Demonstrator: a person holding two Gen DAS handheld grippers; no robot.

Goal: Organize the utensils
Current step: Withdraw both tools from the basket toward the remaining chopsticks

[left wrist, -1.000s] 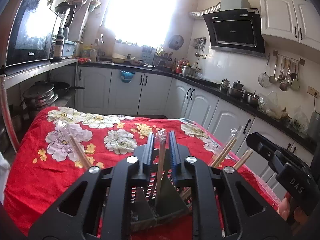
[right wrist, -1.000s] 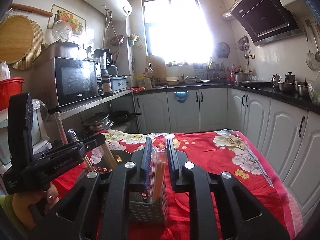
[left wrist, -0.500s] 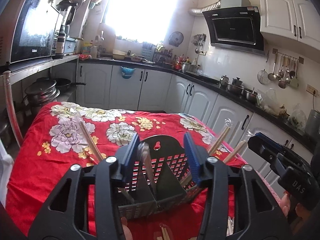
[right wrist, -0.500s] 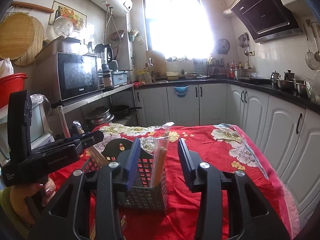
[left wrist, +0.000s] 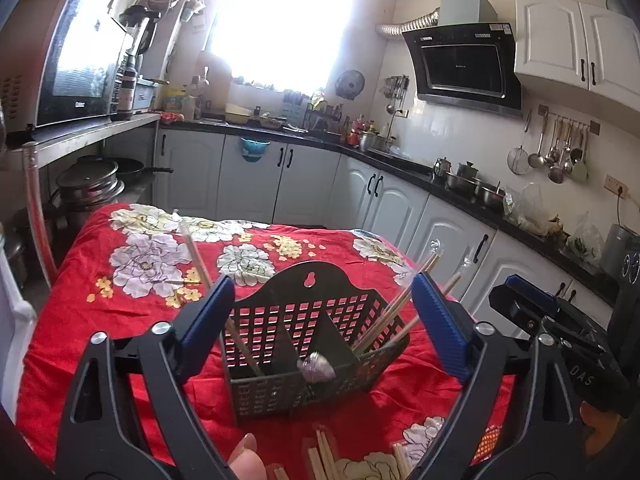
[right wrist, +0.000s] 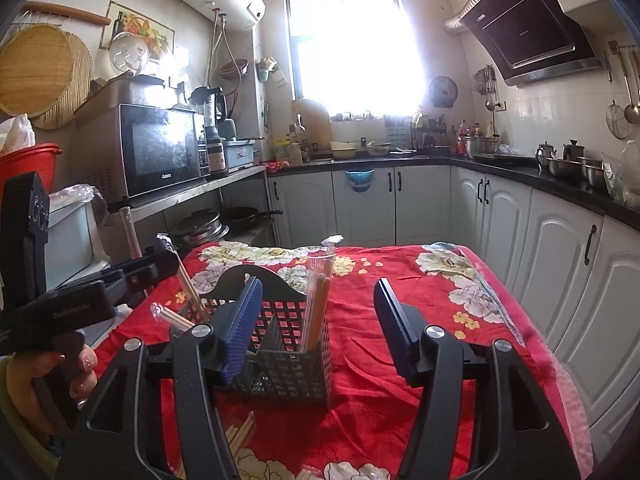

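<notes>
Straight ahead of both tongs stands the black slotted basket, wrapped chopsticks leaning out of its compartments and fouling any approach from above. Loose chopsticks lie on the cloth beneath them. Past the basket the red floral tablecloth runs bare.

One black utensil basket, two hand-held grippers, several wrapped chopstick pairs, count unclear.

Blown-out window backlights the kitchen; fisheye edges bend, perhaps slightly soft.
</notes>
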